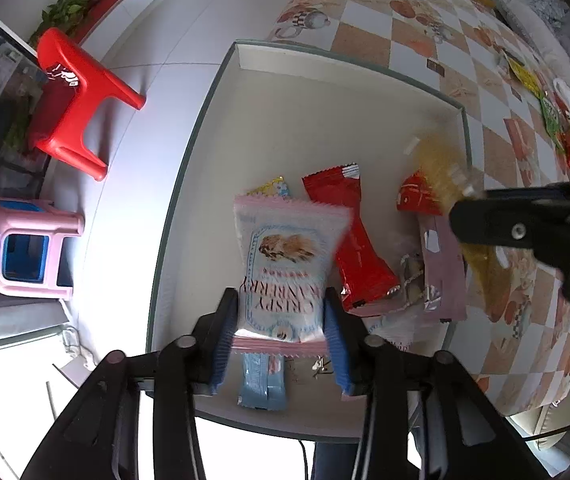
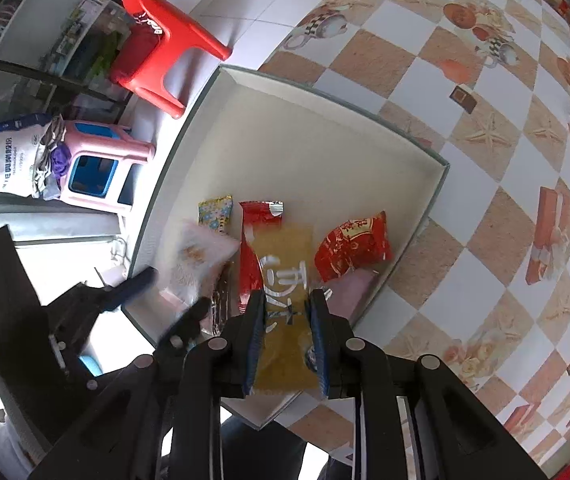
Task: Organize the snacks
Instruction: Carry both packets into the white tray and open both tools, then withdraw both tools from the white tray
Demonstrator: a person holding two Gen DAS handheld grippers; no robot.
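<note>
A shallow white box (image 1: 245, 92) (image 2: 325, 136) sits on the checked tablecloth. My left gripper (image 1: 281, 332) is shut on a pink-and-blue snack packet (image 1: 285, 264), held over the box's near part. My right gripper (image 2: 287, 340) is shut on a yellow packet (image 2: 285, 280), held over the box; it shows blurred in the left wrist view (image 1: 445, 176). Inside the box lie a long red packet (image 1: 357, 248) (image 2: 253, 248), a small red bag (image 2: 353, 244), a small yellow packet (image 2: 215, 208), a blue packet (image 1: 263, 380) and a pink packet (image 1: 445, 272).
More snacks (image 1: 557, 120) lie on the tablecloth at the far right. A red stool (image 1: 77, 100) and a pink stool (image 1: 33, 248) stand on the floor left of the table. The table edge runs along the box's left side.
</note>
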